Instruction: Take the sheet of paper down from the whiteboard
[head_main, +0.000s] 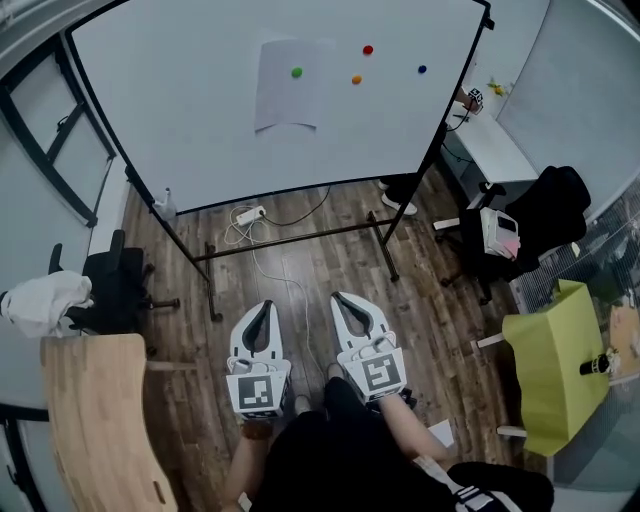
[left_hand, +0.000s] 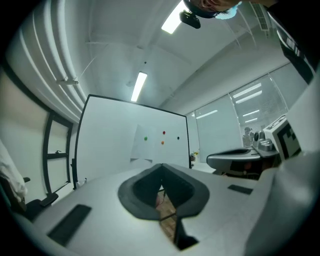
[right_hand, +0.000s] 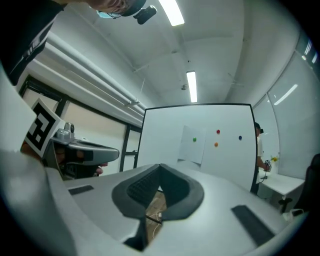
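Wood-plank floor (head_main: 300, 260) fills the middle of the head view, and a large whiteboard (head_main: 180, 130) on a black wheeled stand spans the 12 o'clock side. The sheet of paper (head_main: 288, 90) hangs on the board's upper middle, pinned by a green magnet (head_main: 296, 72), its bottom edge curling off the surface. At 3 o'clock of the paper sit a red magnet (head_main: 368, 49), an orange magnet (head_main: 356, 79) and a blue magnet (head_main: 422, 70).

Between board and grippers lie the stand's crossbar, a white power strip (head_main: 250, 213) and its trailing cable. A black office chair (head_main: 115, 285) stands at 9 o'clock, a wooden table (head_main: 95, 420) at 7 o'clock, a white desk (head_main: 495, 145) at 2 o'clock and a lime-green cover (head_main: 555, 365) at 4 o'clock.

The left gripper (head_main: 261, 308) and right gripper (head_main: 348, 303) sit side by side at 6 o'clock, well apart from the paper. Each has its jaws pressed together with nothing between them.

Only the gripper views show the ceiling lights (left_hand: 138, 86). The right gripper view alone shows a person (right_hand: 259, 150) at the board's 3 o'clock edge.
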